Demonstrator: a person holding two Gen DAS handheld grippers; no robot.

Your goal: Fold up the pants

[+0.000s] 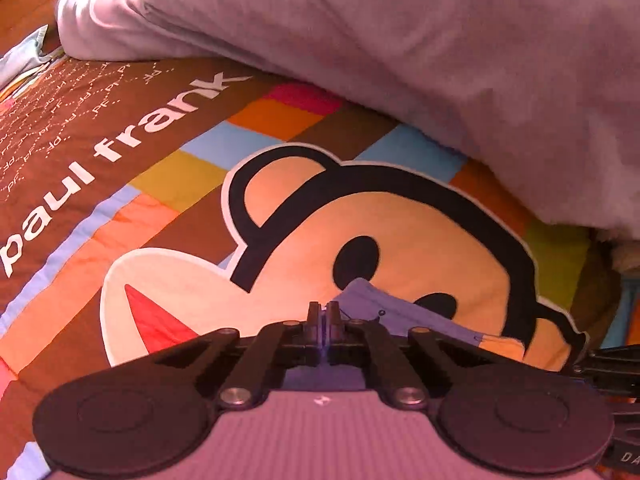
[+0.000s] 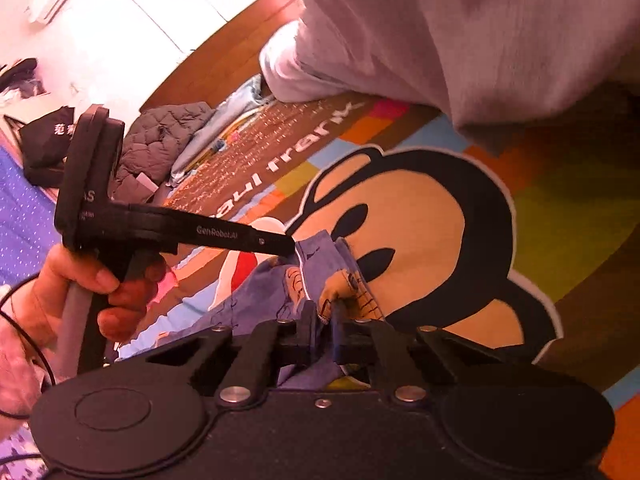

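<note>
The pants (image 2: 280, 292) are blue printed fabric with yellow cartoon patches, bunched above a colourful monkey-face bedspread (image 2: 420, 220). My right gripper (image 2: 325, 316) is shut on a fold of them. My left gripper (image 1: 324, 312) is shut on a blue edge of the pants (image 1: 384, 312); in the right wrist view its fingertip (image 2: 286, 245) pinches the cloth's upper edge, a hand (image 2: 92, 280) holding its handle. The pants hang between the two grippers, close together.
A person's pale grey trouser leg (image 1: 400, 40) kneels on the bedspread (image 1: 200, 184) beyond the grippers. A dark quilted jacket (image 2: 160, 140), a black bag (image 2: 44, 136) and light blue clothes (image 2: 224, 120) lie at the bedspread's far edge by the wooden floor (image 2: 224, 52).
</note>
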